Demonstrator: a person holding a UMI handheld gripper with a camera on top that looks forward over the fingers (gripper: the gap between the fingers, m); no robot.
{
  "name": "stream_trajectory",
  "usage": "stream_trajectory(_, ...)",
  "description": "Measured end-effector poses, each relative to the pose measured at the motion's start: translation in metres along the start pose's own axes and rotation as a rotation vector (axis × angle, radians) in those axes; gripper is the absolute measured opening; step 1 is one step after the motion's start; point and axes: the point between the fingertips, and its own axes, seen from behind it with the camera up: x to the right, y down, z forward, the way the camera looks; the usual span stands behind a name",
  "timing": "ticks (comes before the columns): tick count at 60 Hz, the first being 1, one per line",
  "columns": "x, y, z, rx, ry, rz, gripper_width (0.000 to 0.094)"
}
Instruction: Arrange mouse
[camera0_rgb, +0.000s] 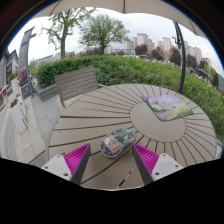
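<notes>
Tongs (113, 158) spread around one mouse (118, 142).

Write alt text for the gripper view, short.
The claw is open over a round slatted wooden table, with a clear-shelled mouse lying on the table between its pink-padded fingers. A mouse mat with a colourful print lies further back on the table; beyond are a wooden chair, a hedge, trees and buildings.
</notes>
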Motion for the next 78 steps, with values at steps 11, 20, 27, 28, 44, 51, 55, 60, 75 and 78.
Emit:
stream_trajectory(11, 0.002, -0.020, 0.031, 0.006, -0.006, 0.010, 0.0861)
stream_trajectory(20, -0.004, -0.032, 0.049, 0.005, -0.021, -0.017, 0.0849)
stream_trajectory(27, -0.019, -0.037, 0.054, -0.001, -0.078, -0.034, 0.0810)
stream_trajectory(28, -0.019, -0.037, 0.054, -0.001, -0.079, -0.039, 0.0794)
stream_trajectory(44, -0.012, -0.034, 0.051, -0.037, -0.081, -0.100, 0.0413)
stream_trajectory(51, 0.004, -0.065, 0.027, -0.031, -0.104, -0.070, 0.0402)
stream_trajectory(55, 0.025, -0.109, 0.007, 0.013, -0.117, -0.064, 0.0403)
stream_trajectory(60, 0.065, -0.176, -0.007, 0.100, -0.107, -0.121, 0.0403)
stream_trajectory(75, 0.220, -0.285, 0.060, 0.159, -0.030, -0.191, 0.0400)
stream_trajectory(78, 0.248, -0.274, 0.084, 0.127, -0.029, -0.168, 0.0401)
